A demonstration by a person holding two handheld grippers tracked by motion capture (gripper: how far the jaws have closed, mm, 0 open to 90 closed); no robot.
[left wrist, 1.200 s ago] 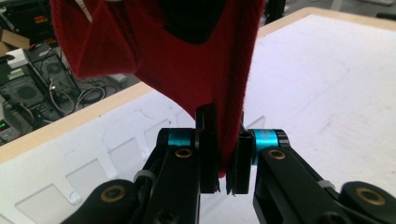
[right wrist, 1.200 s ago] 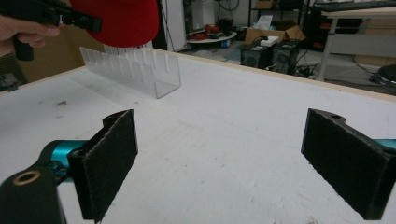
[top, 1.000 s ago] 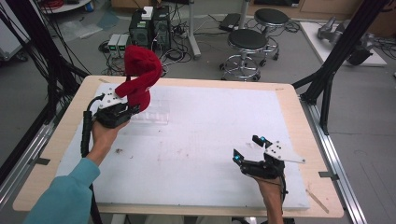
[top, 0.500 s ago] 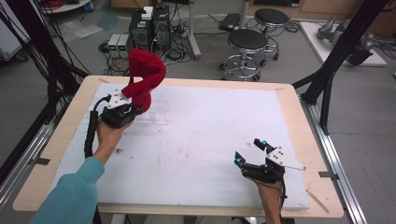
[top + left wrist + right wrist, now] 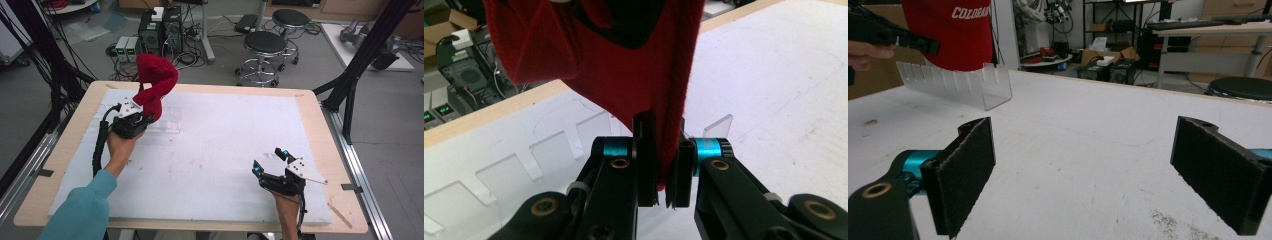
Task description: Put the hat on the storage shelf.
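High view
- Table: a wooden table [image 5: 320, 107] with a white sheet [image 5: 225, 150] spread over most of its top.
- Rack: a clear plastic rack [image 5: 167, 125] with slots lies on the sheet, toward the far left part of the table.
- Red cap: the red cap [image 5: 155, 82] hangs in the air above the rack, its lower edge just over the rack's left end.
- Left gripper: the left gripper [image 5: 145, 111] sits just beside the rack on the near side, jaws pinched on the bottom edge of the cap; a hand in a teal sleeve [image 5: 85, 210] carries it.
- Right gripper: the right gripper [image 5: 269, 162] is well apart from the rack, near the table's near right corner, jaws spread with nothing between them.

Left gripper view
- Jaws: the two black jaws stand close together, clamped on a fold of red cloth from the cap [image 5: 599, 55].
- Cap: it rises from the jaws and spreads wide above them, dark lining showing inside.
- Rack: the rack [image 5: 514, 170] lies on the sheet behind and below the cap, its slots in a row.

Right gripper view
- Jaws: wide apart, felt-like pads [image 5: 968, 170] facing each other over bare sheet.
- Rack: the rack [image 5: 955, 82] stands far off at the upper left.
- Cap: the cap [image 5: 950, 32] hangs just behind the rack, white letters on it.
- Left gripper: a dark part of the left gripper [image 5: 913, 42] reaches the cap from the left.
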